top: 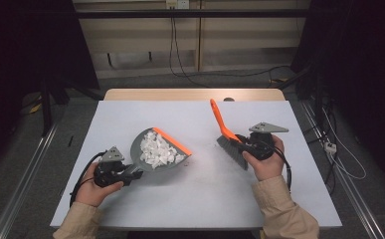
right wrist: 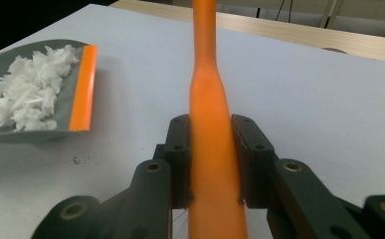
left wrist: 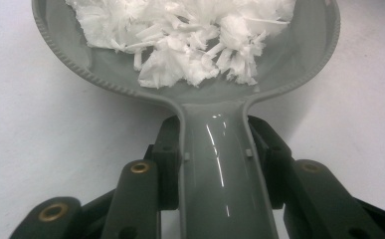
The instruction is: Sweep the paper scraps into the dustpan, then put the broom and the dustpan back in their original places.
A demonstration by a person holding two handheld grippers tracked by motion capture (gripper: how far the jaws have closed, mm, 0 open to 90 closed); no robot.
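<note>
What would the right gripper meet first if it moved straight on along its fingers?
Probably nothing on the table: beyond the right gripper, past the brush it holds, the way looks free to the far edge.

Dustpan (left wrist: 190,107) rim and brush handle (right wrist: 210,99) tip beyond frame tops.

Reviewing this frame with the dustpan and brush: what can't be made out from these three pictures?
- High view: the left tool and its grip on the dustpan handle are too small; the hand hides part.
- Left gripper view: the dustpan's front lip is cut off by the top edge.
- Right gripper view: the brush bristles lie below the bottom edge; the handle's tip is cut off by the top edge.
- High view: the small dark thing at the table's far edge is too small to identify.
</note>
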